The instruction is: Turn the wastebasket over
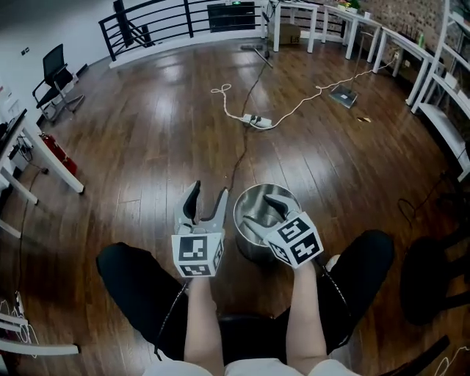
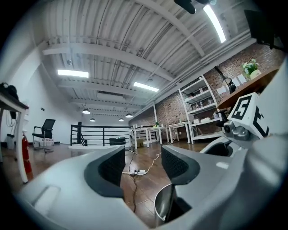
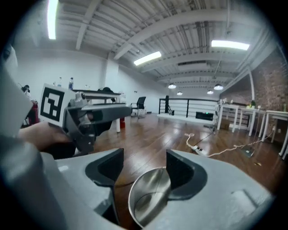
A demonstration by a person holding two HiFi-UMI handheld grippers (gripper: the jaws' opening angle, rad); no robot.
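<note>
Head view: one steel wastebasket [image 1: 248,251], round, standing upright with its mouth up on the dark wooden floor [image 1: 147,132], between the seated person's knees. Its interior shows bare polished metal. The right gripper [image 1: 263,217] hangs over the mouth, tilted down, jaws apart and clamped on nothing. In the right gripper view the rim lies below and between the pads; whether a pad touches it cannot be told. Just beside the basket's left wall is the left gripper [image 1: 208,197], pointing level across the floor, its jaws likewise apart, with only floor showing between them. Well beyond the basket lies a white power strip [image 1: 258,121] with a white cord looping away. A dark cable [image 1: 239,158] runs from the strip toward the basket's far side. At left are a black office chair [image 1: 57,70] and a red fire extinguisher [image 1: 60,153] by a white desk leg. A black railing [image 1: 176,18] stands at the far end, with white tables [image 1: 345,22] and shelving [image 1: 440,110] at right.
</note>
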